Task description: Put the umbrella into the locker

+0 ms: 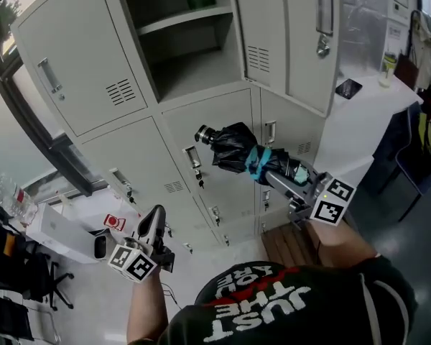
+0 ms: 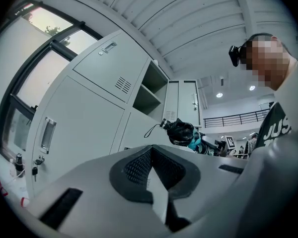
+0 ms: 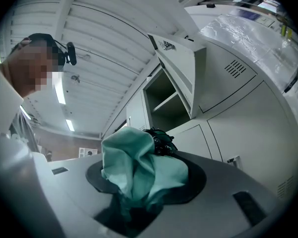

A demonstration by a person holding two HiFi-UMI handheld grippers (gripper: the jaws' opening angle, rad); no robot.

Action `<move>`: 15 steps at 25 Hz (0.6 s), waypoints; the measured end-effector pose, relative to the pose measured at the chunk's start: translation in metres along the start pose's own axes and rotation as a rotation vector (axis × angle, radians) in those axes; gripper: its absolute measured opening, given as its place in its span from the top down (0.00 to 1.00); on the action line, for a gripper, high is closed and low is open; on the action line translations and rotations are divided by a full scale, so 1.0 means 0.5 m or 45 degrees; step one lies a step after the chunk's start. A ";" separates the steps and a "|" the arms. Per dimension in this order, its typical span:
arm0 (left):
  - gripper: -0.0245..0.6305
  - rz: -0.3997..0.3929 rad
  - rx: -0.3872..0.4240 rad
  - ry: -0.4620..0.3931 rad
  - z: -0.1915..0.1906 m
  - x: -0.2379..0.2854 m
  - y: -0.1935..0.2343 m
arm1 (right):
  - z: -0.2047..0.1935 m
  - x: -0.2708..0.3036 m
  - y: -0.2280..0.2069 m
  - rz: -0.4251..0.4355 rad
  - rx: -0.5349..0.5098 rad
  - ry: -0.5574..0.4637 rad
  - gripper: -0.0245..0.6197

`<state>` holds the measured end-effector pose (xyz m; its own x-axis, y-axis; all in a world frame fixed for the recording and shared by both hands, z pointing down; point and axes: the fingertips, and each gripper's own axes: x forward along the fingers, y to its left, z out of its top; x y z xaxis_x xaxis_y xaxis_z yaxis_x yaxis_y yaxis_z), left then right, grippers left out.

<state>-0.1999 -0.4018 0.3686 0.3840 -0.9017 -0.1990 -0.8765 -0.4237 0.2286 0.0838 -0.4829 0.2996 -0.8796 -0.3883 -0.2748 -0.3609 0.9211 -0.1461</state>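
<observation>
Person's black shirt (image 1: 273, 307) nearest. Right gripper (image 1: 286, 180) clamps a folded black umbrella (image 1: 233, 149), crumpled fabric, teal band (image 1: 257, 161) at the grip. Long axis roughly level, capped end pointing far-left at the closed locker doors, just below the open locker compartment (image 1: 194, 70). Left gripper (image 1: 154, 225) closed, empty.

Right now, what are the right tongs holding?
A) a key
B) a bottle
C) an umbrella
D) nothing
C: the right tongs are clamped on the folded black and teal umbrella, held out in front of the lockers.
</observation>
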 end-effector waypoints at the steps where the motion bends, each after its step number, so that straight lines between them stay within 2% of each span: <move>1: 0.95 -0.002 0.005 -0.003 0.009 0.012 0.007 | 0.002 0.011 -0.009 -0.002 -0.009 0.002 0.61; 7: 0.95 -0.081 0.059 -0.039 0.085 0.067 0.057 | 0.026 0.092 -0.026 -0.079 -0.089 -0.029 0.61; 11: 0.95 -0.158 0.107 -0.024 0.141 0.098 0.085 | 0.049 0.140 0.000 -0.182 -0.188 -0.030 0.61; 15: 0.95 -0.229 0.139 -0.029 0.200 0.136 0.095 | 0.107 0.176 0.023 -0.291 -0.308 -0.042 0.62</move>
<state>-0.2443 -0.4747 0.2703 0.5313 -0.8096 -0.2493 -0.8212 -0.5645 0.0831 0.0189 -0.5083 0.2229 -0.7583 -0.5830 -0.2918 -0.6144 0.7887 0.0212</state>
